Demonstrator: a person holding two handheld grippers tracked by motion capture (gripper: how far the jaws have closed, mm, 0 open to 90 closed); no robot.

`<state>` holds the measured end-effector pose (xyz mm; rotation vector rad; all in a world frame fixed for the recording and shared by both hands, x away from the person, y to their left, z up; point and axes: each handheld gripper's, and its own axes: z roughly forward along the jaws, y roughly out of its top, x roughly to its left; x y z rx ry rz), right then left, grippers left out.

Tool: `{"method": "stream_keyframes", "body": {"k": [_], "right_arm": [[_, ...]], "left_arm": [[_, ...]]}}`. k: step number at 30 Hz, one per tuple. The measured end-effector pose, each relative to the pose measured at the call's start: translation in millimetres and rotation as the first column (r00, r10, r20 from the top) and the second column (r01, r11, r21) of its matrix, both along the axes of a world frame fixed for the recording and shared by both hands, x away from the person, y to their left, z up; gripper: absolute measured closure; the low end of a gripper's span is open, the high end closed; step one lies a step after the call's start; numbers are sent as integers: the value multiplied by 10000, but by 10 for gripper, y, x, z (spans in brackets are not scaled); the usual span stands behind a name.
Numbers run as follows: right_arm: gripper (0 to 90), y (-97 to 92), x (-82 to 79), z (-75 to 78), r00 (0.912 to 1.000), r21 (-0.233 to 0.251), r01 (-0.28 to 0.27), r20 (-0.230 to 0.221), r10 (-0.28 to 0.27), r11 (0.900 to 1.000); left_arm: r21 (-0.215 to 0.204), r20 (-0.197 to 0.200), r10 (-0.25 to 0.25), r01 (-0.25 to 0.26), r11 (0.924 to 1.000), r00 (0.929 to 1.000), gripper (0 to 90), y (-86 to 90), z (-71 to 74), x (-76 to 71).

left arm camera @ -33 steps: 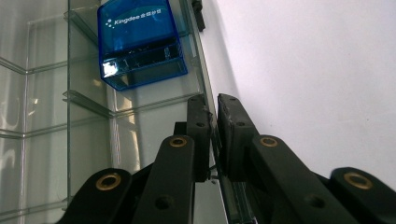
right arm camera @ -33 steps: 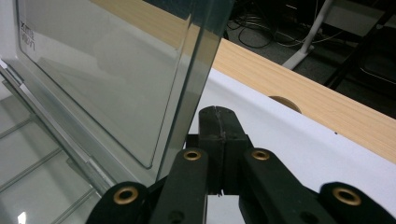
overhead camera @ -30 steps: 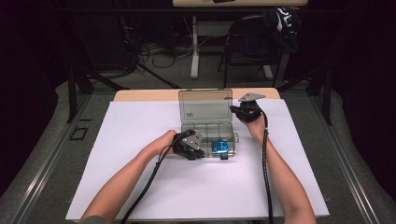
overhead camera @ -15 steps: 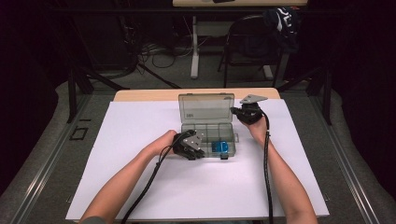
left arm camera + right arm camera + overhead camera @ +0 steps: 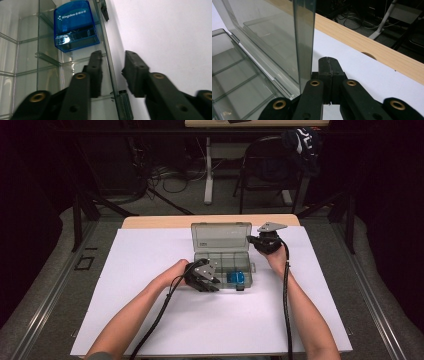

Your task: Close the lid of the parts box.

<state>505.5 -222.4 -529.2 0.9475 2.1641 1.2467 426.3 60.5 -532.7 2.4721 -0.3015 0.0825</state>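
Observation:
A clear plastic compartment box (image 5: 215, 261) stands open in the middle of the white table, its lid (image 5: 221, 236) upright. A blue stamp (image 5: 238, 277) (image 5: 75, 25) lies in a front compartment. My left gripper (image 5: 216, 282) (image 5: 113, 53) straddles the box's front wall (image 5: 110, 62). Its jaws have just been opening, and the pads stand off the wall on both sides. My right gripper (image 5: 255, 241) (image 5: 329, 62) is shut with nothing between its jaws. It sits right beside the lid's right edge (image 5: 304, 37).
White sheet (image 5: 150, 270) covers the table, with a wooden strip (image 5: 160, 221) (image 5: 367, 45) along the far edge. Beyond it are a chair (image 5: 270, 165), a desk leg and cables on the floor. Black cables trail from both grippers over the sheet.
Both hands keep their places, and the box, lid and stamp have not moved.

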Motion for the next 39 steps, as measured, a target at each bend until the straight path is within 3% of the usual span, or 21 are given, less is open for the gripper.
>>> {"method": "stream_keyframes", "body": {"k": [5, 11, 14, 18, 23, 28, 29, 30, 32, 34, 36, 38, 39], "right_arm": [[900, -1, -3, 3, 10000, -23, -26, 25, 26, 10000], [900, 0, -5, 3, 10000, -26, -29, 29, 30, 10000], [900, -5, -9, 3, 10000, -33, -74, 11, 74, 10000], [900, -1, -14, 8, 10000, -55, -77, 24, 77, 10000], [900, -5, -20, 9, 9999, -12, -119, 13, 119, 9999], [900, -10, -28, 10, 9999, -52, -141, 49, 141, 9999], [900, -12, -32, 12, 9999, -81, -140, 7, 140, 9999], [900, -11, -32, 9, 9999, -31, -151, 46, 151, 9999], [900, -11, -35, 9, 9999, -14, -164, 36, 164, 9999], [900, -10, -36, 10, 9999, -27, -161, 43, 161, 9999], [900, -8, -37, 12, 9998, -52, -168, 50, 169, 9998], [900, -8, -38, 13, 9998, -71, -179, 62, 180, 9998], [900, -8, -38, 13, 9998, -68, -186, 55, 187, 9998]], "left_arm": [[-32, -48, 478, -478, 9989, 9988, 453, 9, 19, -7], [-362, -337, 1229, -1241, 9916, 9918, 283, 67, 65, 0], [-879, -674, 1681, -1737, 9809, 9835, 231, 117, 95, 5], [-1175, -830, 2296, -2383, 9640, 9697, 152, 205, 133, 39], [-1187, -800, 3082, -3160, 9413, 9480, 28, 289, 167, 57], [-1338, -558, 3759, -3801, 9152, 9250, 0, 382, 222, 69], [-1342, -518, 3933, -3966, 9081, 9180, 0, 401, 231, 71], [-1373, -402, 4210, -4223, 8960, 9062, 0, 417, 236, 73], [-1375, -283, 4487, -4481, 8833, 8932, 0, 473, 249, 100], [-1429, -222, 4859, -4838, 8634, 8737, 0, 527, 259, 120], [-1464, -214, 5143, -5116, 8467, 8573, 0, 591, 290, 144], [-1533, -58, 5339, -5284, 8351, 8455, 0, 637, 325, 158], [-1561, -59, 5500, -5441, 8244, 8351, 0, 657, 348, 173]]}}
